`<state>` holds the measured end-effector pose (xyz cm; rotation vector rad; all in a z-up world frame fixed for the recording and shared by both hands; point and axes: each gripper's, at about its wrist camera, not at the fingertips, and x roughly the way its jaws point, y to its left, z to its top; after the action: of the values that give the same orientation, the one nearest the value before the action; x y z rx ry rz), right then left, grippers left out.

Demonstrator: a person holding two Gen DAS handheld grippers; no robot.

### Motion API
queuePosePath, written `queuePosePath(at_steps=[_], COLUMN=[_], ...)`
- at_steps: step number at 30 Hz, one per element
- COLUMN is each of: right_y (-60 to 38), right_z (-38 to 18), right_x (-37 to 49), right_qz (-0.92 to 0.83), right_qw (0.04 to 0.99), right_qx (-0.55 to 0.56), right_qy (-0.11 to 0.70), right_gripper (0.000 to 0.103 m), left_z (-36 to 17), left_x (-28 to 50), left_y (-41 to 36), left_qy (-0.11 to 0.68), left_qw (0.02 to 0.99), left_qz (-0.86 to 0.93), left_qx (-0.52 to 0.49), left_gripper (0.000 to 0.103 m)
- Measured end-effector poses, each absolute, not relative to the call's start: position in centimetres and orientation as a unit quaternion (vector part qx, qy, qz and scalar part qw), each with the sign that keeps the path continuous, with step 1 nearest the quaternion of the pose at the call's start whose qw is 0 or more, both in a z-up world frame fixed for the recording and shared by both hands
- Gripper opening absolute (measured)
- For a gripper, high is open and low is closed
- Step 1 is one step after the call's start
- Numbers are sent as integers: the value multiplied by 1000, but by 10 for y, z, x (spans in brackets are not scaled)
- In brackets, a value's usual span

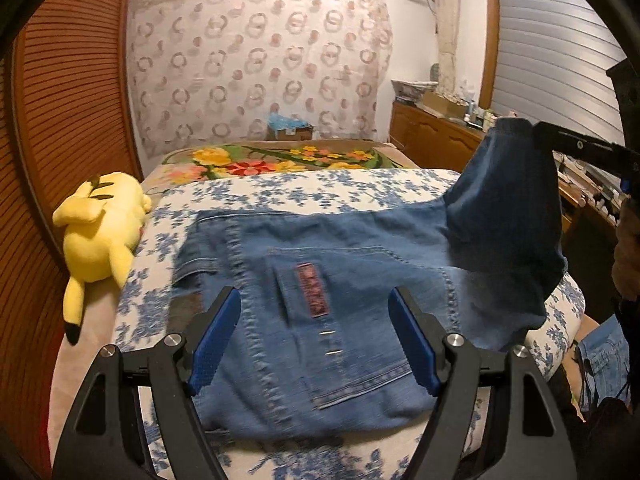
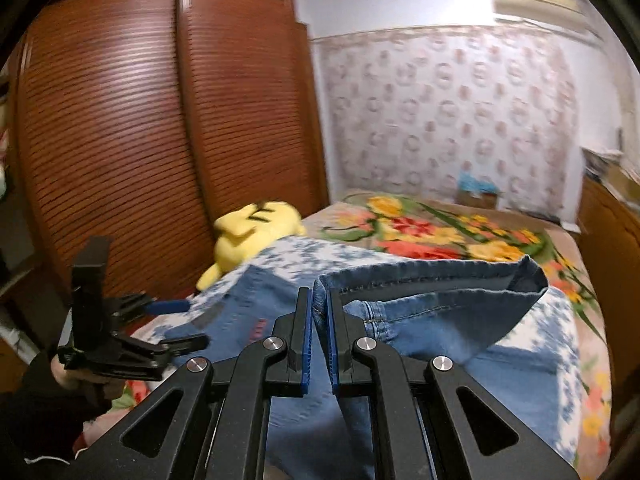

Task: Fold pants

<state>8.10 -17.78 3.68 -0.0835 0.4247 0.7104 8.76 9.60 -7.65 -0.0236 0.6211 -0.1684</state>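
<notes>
Fold under way, not yet laid down.

The pants (image 1: 320, 300) lie seat-up on the flower-print bed (image 1: 360, 188), the waist end flat under the left claw (image 1: 316, 336), which hangs released above the back pocket, gripping nothing. The right claw (image 2: 320, 340) is clenched on the hem of the leg end (image 2: 432, 292), lifted clear of the bed (a yellow plush toy (image 1: 100, 232) lies well apart). By my reading, that end has yet to be carried over and smoothed.

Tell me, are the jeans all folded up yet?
Not yet. The jeans lie partly flat on the bed; the right gripper holds one leg lifted.
</notes>
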Motion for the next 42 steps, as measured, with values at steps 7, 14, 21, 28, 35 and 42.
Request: queuePosePath(at_steps=[7, 14, 21, 28, 35, 42], right_y=[-160, -166, -173, -174, -160, -152], right_z=[20, 28, 17, 7, 3, 5], right_x=[105, 97, 89, 111, 127, 136], right_qz=[357, 323, 289, 261, 274, 269], right_qw=[903, 919, 926, 924, 906, 909], right_qx=[-57, -66, -66, -85, -101, -88], right_qy=[234, 216, 233, 267, 307, 305], right_gripper=[17, 30, 41, 44, 44, 3], left_z=[-85, -92, -96, -97, -103, -104], left_x=[87, 92, 101, 107, 116, 118], left_y=[111, 102, 78, 60, 40, 23], left_qy=[310, 318, 326, 332, 342, 344], left_qw=[948, 944, 939, 934, 928, 924], left_qz=[-73, -85, -110, -131, -147, -165], left_qx=[-24, -27, -19, -17, -10, -9], left_gripper=[77, 77, 77, 77, 77, 77])
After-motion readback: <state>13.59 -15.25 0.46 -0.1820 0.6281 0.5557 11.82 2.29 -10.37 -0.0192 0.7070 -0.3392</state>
